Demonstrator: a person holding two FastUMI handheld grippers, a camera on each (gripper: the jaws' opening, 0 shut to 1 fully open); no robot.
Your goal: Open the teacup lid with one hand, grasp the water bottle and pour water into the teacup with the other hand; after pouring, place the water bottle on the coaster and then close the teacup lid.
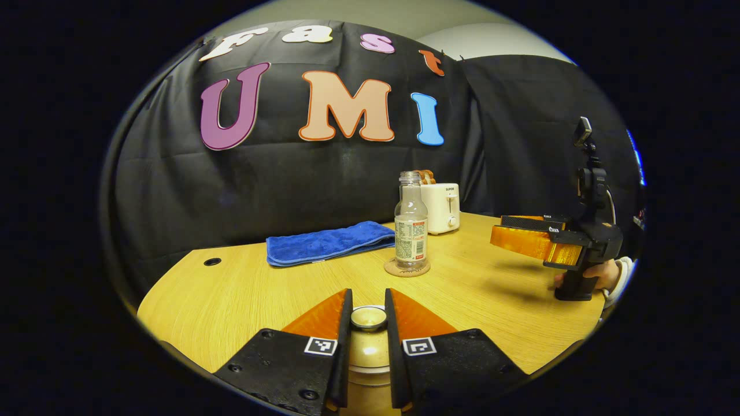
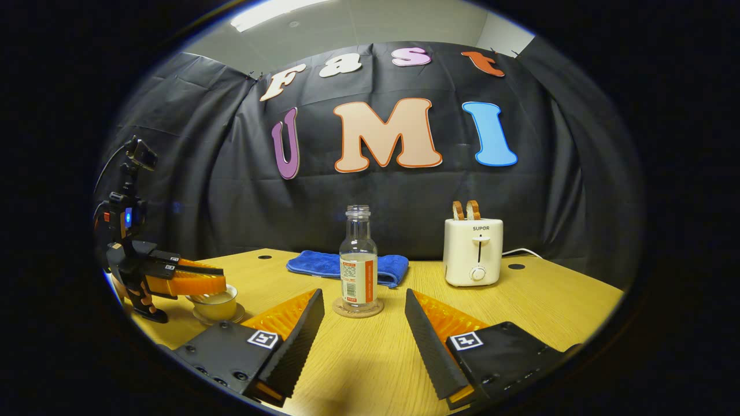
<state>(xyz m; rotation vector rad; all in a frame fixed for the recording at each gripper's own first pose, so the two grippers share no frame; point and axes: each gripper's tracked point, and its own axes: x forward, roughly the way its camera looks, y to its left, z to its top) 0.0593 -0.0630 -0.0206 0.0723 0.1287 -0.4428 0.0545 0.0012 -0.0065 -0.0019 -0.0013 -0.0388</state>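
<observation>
Wooden table (image 2: 520,300), left gripper (image 1: 368,323) fingers pinching teacup lid (image 1: 369,316), right gripper (image 2: 361,329) level, fingers spread.

Clear glossy bottle (image 2: 358,260), wood-grain table (image 2: 376,358), plush towel (image 2: 324,264).

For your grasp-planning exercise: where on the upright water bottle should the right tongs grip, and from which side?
Grip the water bottle across its straight labelled body, approaching level from the near side, where the open right tongs already face it. It stands upright on the coaster; the neck is narrow.

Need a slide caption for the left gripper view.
Left gripper shut on teacup lid; water bottle on coaster.
</observation>
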